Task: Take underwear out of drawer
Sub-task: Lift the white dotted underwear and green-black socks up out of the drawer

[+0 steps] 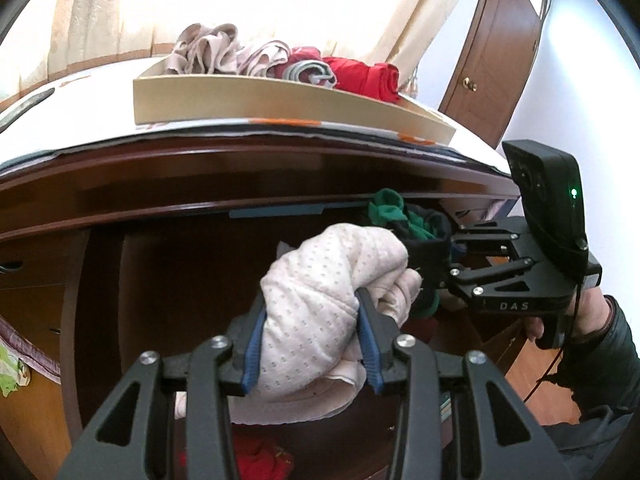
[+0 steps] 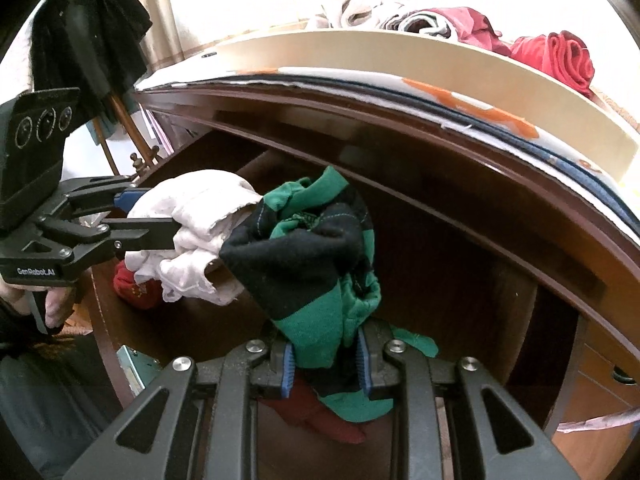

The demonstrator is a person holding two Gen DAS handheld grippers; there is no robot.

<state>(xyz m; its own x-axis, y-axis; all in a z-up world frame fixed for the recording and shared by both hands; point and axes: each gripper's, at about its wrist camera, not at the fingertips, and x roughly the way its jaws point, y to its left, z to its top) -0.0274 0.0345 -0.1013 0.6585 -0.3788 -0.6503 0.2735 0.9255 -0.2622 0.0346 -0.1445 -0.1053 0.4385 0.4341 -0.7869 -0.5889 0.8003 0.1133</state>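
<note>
Holding firm: left gripper (image 1: 310,316) clamped on pale dotted underwear (image 1: 320,276), right gripper (image 2: 326,360) on green-black pair (image 2: 308,248), both above the drawer (image 2: 420,248). Advised: lift toward twelve o'clock, clearing the desktop edge (image 1: 280,136).

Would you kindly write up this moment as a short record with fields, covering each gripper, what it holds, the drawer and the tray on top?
left gripper: shut on pale dotted underwear, bunched between its blue pads
right gripper: shut on green and black underwear
position of both garments: lifted above the open drawer, side by side
left in drawer: red garment on its floor
tray: on the cabinet top, holding beige and red rolled clothes
</note>
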